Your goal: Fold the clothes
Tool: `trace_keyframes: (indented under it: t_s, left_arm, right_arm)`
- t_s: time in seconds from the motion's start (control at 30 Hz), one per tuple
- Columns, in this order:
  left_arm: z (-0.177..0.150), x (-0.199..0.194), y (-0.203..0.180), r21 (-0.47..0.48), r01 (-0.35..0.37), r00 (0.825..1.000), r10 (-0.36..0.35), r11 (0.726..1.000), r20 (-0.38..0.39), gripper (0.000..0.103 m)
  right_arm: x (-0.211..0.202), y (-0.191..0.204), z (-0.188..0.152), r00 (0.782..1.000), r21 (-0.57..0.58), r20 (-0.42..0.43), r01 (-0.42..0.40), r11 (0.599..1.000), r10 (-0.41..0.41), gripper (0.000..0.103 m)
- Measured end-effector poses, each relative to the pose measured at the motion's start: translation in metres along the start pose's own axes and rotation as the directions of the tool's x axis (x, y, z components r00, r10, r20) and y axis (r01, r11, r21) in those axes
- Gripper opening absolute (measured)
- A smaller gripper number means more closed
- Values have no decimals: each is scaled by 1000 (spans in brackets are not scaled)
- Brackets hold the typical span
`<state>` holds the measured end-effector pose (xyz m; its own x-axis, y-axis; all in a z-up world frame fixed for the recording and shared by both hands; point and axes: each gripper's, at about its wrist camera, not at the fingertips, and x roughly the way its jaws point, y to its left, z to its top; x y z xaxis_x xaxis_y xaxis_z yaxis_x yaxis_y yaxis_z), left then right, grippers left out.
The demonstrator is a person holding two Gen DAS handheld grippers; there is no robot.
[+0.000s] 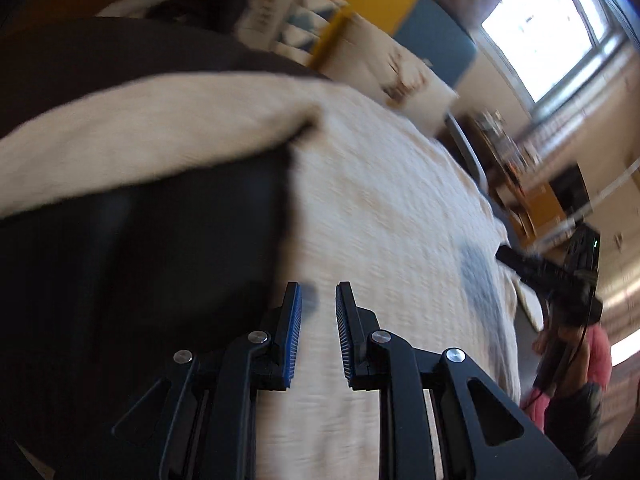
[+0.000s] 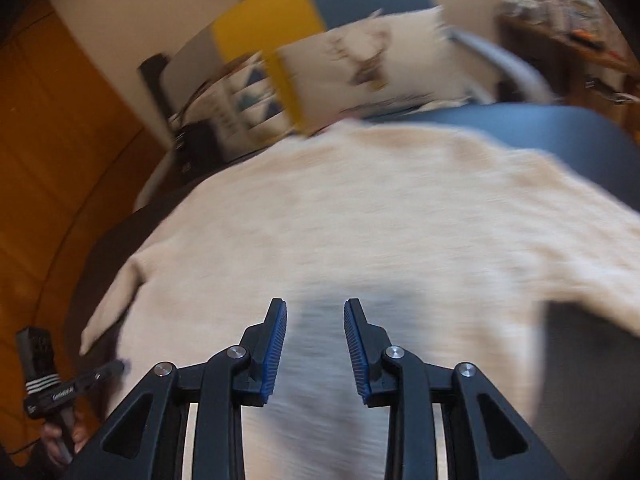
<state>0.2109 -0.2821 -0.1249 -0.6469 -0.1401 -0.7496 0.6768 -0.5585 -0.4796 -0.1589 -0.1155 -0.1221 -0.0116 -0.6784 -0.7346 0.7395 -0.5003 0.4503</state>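
A cream knit sweater (image 1: 380,200) lies spread on a dark bed cover (image 1: 140,264), with one sleeve (image 1: 140,140) stretched out to the left. My left gripper (image 1: 318,288) hovers over the sweater's edge, beside the dark cover; it is open, with nothing between its blue pads. The right wrist view shows the same sweater (image 2: 360,220) filling the middle. My right gripper (image 2: 314,304) hangs above it, open and holding nothing. Each gripper shows in the other's view: the right gripper (image 1: 520,260) at the far side, the left gripper (image 2: 104,372) at the lower left. Both views are motion-blurred.
Printed pillows (image 2: 372,60) lean at the head of the bed against a yellow and blue wall panel (image 2: 276,16). A wooden door (image 2: 48,160) stands on the left, and a cluttered shelf (image 1: 508,148) below a bright window (image 1: 544,32). A hand in a pink sleeve (image 1: 596,356) holds the right gripper.
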Motion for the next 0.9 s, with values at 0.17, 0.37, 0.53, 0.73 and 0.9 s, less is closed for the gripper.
trace_keyframes:
  t_s: [0.17, 0.37, 0.53, 0.73, 0.9]
  left_arm:
    - [22, -52, 66, -106, -111, 988, 122, 988, 99, 19]
    - [43, -124, 167, -321, -188, 965, 235, 928, 116, 24]
    - [37, -154, 236, -462, -148, 969, 221, 874, 107, 36]
    - [36, -131, 275, -550, -9, 996, 55, 835, 67, 42]
    - [50, -107, 283, -548, -49, 998, 58, 835, -1, 42]
  right_arm:
    - [64, 74, -6, 979, -62, -139, -155, 986, 146, 30]
    - [95, 145, -14, 949, -160, -221, -263, 952, 225, 30]
    - [117, 184, -23, 912, -196, -280, -361, 912, 301, 30]
    - [138, 218, -31, 898, -224, -331, -372, 901, 289, 30]
    - [143, 248, -30, 904, -293, -343, -360, 886, 254, 30]
